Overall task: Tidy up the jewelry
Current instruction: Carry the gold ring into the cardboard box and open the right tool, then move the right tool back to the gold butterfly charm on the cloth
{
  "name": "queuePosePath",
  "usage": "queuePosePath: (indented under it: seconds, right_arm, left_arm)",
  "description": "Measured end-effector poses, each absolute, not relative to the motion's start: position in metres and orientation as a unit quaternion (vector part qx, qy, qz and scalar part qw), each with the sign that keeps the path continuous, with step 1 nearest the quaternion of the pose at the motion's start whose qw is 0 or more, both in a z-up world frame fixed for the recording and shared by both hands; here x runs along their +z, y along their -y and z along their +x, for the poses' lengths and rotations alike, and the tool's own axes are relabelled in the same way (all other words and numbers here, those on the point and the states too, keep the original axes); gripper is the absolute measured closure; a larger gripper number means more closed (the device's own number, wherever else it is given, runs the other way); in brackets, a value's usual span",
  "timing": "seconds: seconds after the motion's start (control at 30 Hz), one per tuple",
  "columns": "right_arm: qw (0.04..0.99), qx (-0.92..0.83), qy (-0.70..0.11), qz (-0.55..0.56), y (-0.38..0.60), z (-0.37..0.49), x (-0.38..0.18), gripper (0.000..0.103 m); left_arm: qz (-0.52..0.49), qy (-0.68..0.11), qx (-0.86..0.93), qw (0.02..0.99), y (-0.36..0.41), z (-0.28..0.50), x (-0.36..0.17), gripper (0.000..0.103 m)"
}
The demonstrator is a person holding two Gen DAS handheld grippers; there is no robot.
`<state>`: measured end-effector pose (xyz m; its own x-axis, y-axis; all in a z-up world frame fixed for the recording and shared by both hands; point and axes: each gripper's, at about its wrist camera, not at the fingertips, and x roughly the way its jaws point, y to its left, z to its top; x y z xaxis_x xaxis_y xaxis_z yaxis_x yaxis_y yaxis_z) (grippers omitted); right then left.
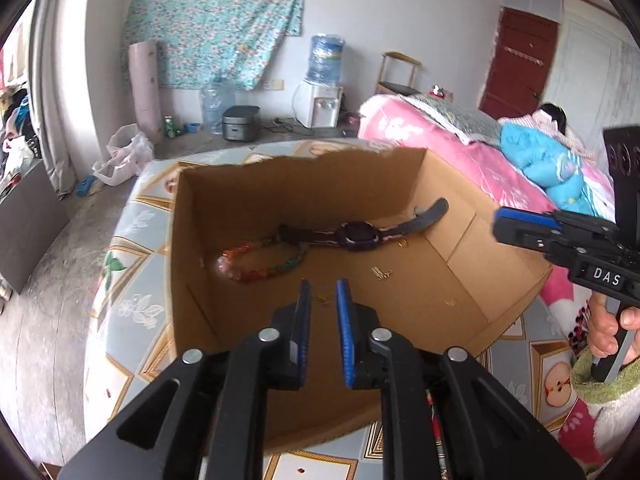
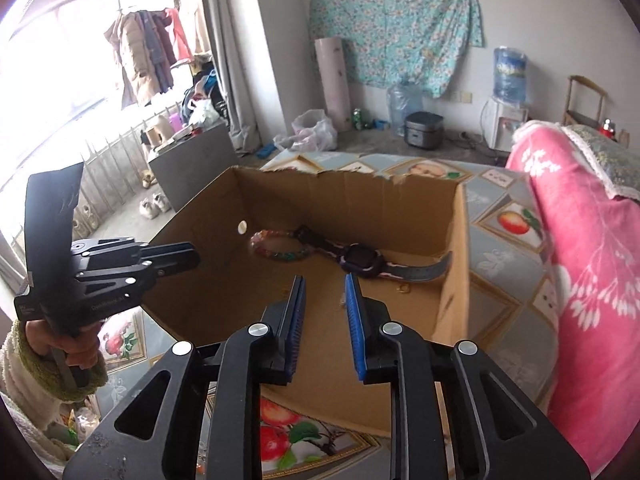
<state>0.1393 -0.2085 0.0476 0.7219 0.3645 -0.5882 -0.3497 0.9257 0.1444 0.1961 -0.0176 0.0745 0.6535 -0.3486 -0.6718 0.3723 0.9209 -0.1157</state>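
Watch point(image 1: 356, 236) in box point(image 1: 460, 280), bracelet point(image 1: 256, 262) left, touching

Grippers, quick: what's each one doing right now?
Left gripper: open a little, holding nothing, over the cardboard box.
Right gripper: open a little, holding nothing.

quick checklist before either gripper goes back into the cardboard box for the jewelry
1. Left gripper empty: ok, a gap shows between its blue pads with nothing in it.
2. Right gripper empty: ok, pads apart, nothing between them.
3. Open brown cardboard box reachable from above: ok, both grippers hover over its near edge.
4. Dark purple wristwatch and multicoloured beaded bracelet inside the box: ok, they lie on its floor near the far wall.
5. Small gold pieces on the box floor: cannot tell what they are, too small.
6. Grippers clear of each other: ok, apart in both views.
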Motion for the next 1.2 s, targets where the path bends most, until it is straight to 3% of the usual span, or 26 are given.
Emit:
queuePosePath:
  seconds: [0.27, 0.33, 0.53, 0.63, 0.77, 0.8, 0.93, 1.0, 1.2]
  right_arm:
    - [0.941, 0.163, -0.293, 0.032, 0.235, 0.107, 0.058, 0.065]
    - [0.944, 0.162, -0.286, 0.03, 0.238, 0.096, 0.06, 0.061]
    - [0.942, 0.18, -0.284, -0.001, 0.233, 0.058, 0.06, 0.061]
    - [0.934, 0.194, -0.3, -0.006, 0.226, 0.042, 0.051, 0.061]
    - [0.904, 0.232, -0.357, 0.022, 0.206, 0.04, 0.02, 0.061]
    - [0.893, 0.24, -0.379, 0.027, 0.198, 0.041, 0.007, 0.063]
    - [0.853, 0.258, -0.453, 0.008, 0.162, 0.046, -0.042, 0.088]
    - [0.84, 0.258, -0.477, 0.001, 0.152, 0.048, -0.06, 0.096]
    - [0.815, 0.274, -0.51, -0.005, 0.132, 0.052, -0.08, 0.102]
  left_arm:
    - [0.001, -0.336, -0.183, 0.924, -0.002, 0.159, 0.098, 0.067]
    - [0.003, -0.333, -0.177, 0.926, -0.005, 0.144, 0.103, 0.053]
    - [0.007, -0.345, -0.17, 0.923, -0.015, 0.107, 0.102, 0.028]
    - [0.012, -0.369, -0.166, 0.915, -0.017, 0.094, 0.088, 0.021]
    - [0.036, -0.41, -0.142, 0.9, -0.015, 0.083, 0.055, 0.019]
    - [0.041, -0.42, -0.137, 0.896, -0.015, 0.082, 0.047, 0.019]
    - [0.042, -0.456, -0.136, 0.878, -0.012, 0.075, 0.015, 0.019]
    - [0.04, -0.466, -0.139, 0.873, -0.01, 0.071, 0.004, 0.019]
    - [0.061, -0.461, -0.138, 0.874, -0.003, 0.065, -0.013, 0.019]
